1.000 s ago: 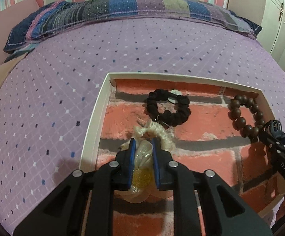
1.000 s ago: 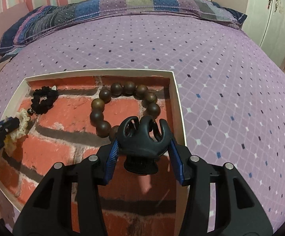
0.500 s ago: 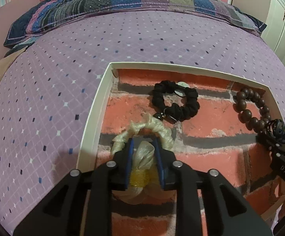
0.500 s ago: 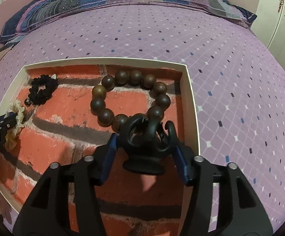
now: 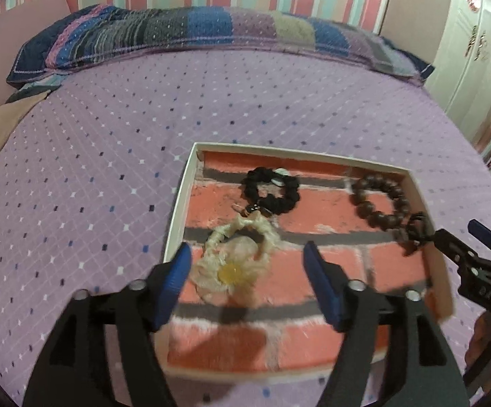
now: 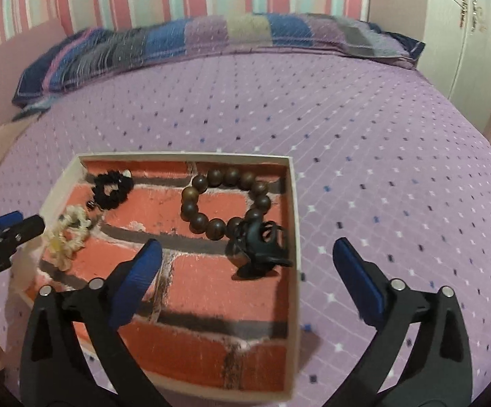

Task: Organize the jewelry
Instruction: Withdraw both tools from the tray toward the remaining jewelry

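- Where the left gripper (image 5: 247,271) pinched the cream flower hair tie (image 5: 233,264) a second ago, its jaws have just been opening and now stand apart, the tie lying loose in the box (image 5: 177,210).
- Likewise the right gripper (image 6: 245,268) has let go of the black hair claw (image 6: 259,247); its jaws have just been opening and stand wide, with the claw beside the wooden bead bracelet (image 6: 225,203).
- Both grippers point down at the box on the bed (image 5: 93,169), pulled back above it.
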